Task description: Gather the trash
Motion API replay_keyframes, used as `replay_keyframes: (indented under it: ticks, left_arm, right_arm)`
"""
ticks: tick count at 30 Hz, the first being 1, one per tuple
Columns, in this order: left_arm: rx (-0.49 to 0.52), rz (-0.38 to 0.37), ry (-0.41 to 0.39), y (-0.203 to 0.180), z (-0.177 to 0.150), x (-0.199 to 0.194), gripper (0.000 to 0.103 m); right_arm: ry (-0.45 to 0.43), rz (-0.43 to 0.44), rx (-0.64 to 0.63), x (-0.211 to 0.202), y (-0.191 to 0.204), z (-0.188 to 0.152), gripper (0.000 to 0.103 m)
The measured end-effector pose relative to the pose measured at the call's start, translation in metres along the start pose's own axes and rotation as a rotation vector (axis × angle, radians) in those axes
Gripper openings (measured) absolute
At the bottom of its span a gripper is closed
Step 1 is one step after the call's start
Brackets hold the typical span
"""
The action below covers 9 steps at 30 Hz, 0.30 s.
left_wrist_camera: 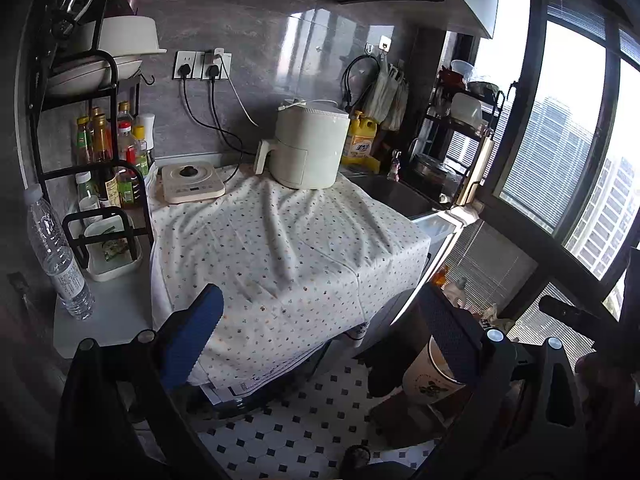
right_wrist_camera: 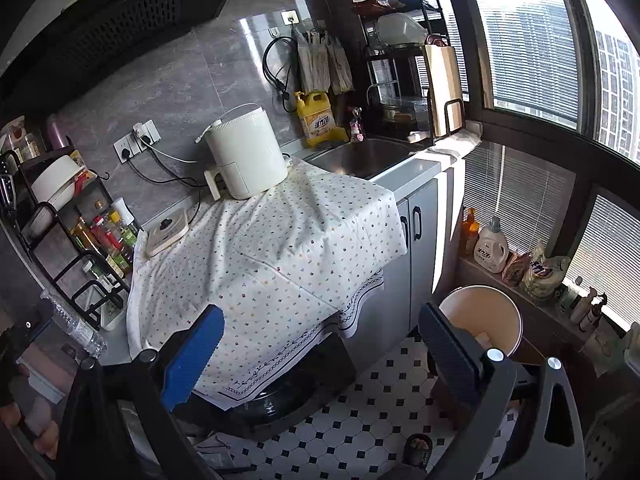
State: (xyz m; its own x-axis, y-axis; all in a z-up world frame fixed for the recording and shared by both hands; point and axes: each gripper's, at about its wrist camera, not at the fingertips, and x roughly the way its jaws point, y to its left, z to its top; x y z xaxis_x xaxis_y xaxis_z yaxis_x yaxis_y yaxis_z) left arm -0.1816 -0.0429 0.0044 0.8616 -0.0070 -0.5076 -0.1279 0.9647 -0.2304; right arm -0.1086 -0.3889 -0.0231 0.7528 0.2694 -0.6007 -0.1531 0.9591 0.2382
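Paper cup [right_wrist_camera: 480,320] is the trash candidate: upright, long axis vertical, open mouth facing up, beige inside. It stands low, down past the right end of the dotted tablecloth [right_wrist_camera: 272,248], below the counter edge and over the tiled floor [right_wrist_camera: 352,420]. In the left wrist view the same cup [left_wrist_camera: 430,380] shows its printed side wall, partly behind the dark pad.

Right gripper [right_wrist_camera: 320,352]: jaws spread wide, nothing between them. Its dark right finger [right_wrist_camera: 452,348] overlaps the cup's left rim in the picture (cannot tell if it touches). Blue left finger [right_wrist_camera: 192,356] sits over the tablecloth's front hem.

Left gripper [left_wrist_camera: 320,340]: also wide apart, empty, pointed at the tablecloth's front edge.

On the tablecloth: white air fryer [right_wrist_camera: 244,152] at the back, small induction plate [right_wrist_camera: 166,232] at the back left. Left of the tablecloth: clear water bottle [left_wrist_camera: 56,256], upright, and a black rack of sauce bottles [left_wrist_camera: 108,152]. Right of the tablecloth: steel sink [right_wrist_camera: 368,156], with yellow detergent jug [right_wrist_camera: 318,120] behind it. Right of the cup, a white laundry bottle [right_wrist_camera: 491,248] stands on the window ledge.
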Motion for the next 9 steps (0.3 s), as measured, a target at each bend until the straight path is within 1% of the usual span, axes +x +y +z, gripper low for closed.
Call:
replay_keyframes:
  ticks: [5, 9]
  left_arm:
    - [-0.030, -0.004, -0.013, 0.004, 0.001, 0.005, 0.097]
    - [-0.088, 0.028, -0.012, 0.022, 0.000, 0.010, 0.097]
  right_arm:
    - [0.020, -0.018, -0.017, 0.007, -0.001, 0.002, 0.095]
    - [0.037, -0.004, -0.046, 0.029, 0.011, 0.012, 0.095]
